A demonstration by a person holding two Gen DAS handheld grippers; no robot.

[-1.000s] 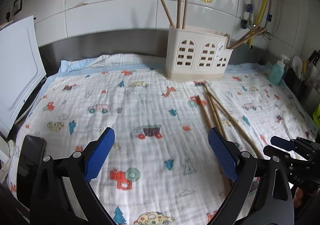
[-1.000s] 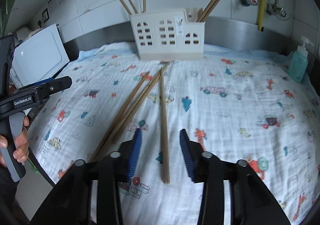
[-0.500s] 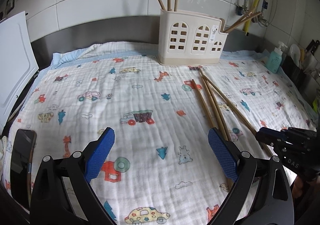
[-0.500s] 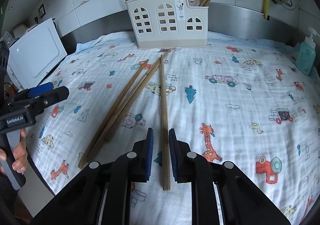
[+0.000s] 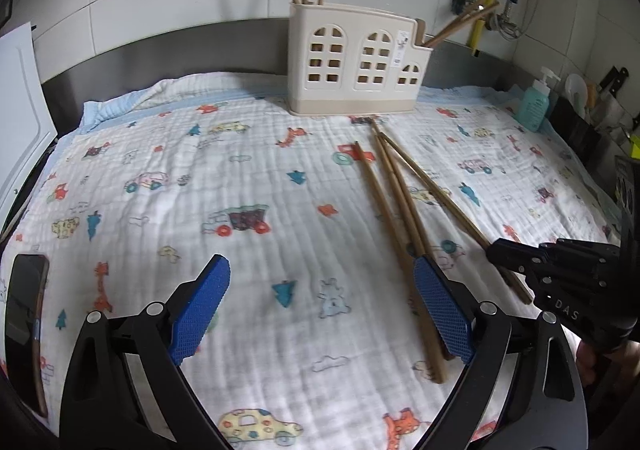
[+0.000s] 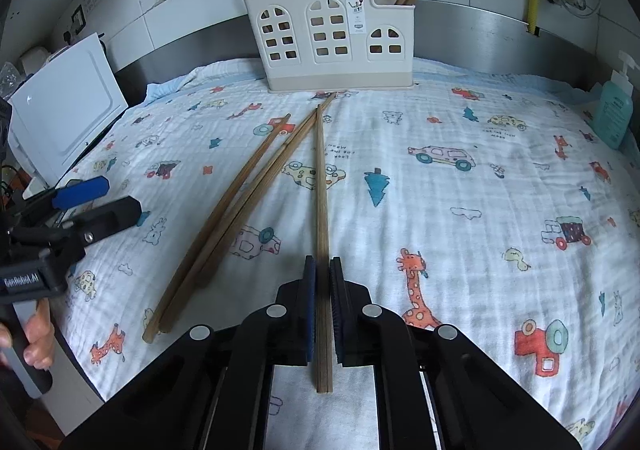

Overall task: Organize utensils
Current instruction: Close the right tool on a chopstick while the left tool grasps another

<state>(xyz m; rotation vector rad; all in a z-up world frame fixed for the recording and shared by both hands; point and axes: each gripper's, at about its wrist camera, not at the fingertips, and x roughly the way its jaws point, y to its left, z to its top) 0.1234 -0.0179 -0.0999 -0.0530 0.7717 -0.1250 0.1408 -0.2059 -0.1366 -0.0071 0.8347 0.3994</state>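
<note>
Right claw (image 6: 323, 270) was clamped on one long brown wooden chopstick (image 6: 320, 186), which lay flat on the cartoon-print white cloth (image 6: 460, 202) covering the tabletop, tip pointing at the cream plastic house-shaped utensil holder (image 6: 332, 34). Three more loose brown chopsticks (image 6: 236, 206) lay just left of it. Left claw (image 5: 320, 314) hovered with its blue pads wide apart, gripping nothing, near those loose sticks
</note>
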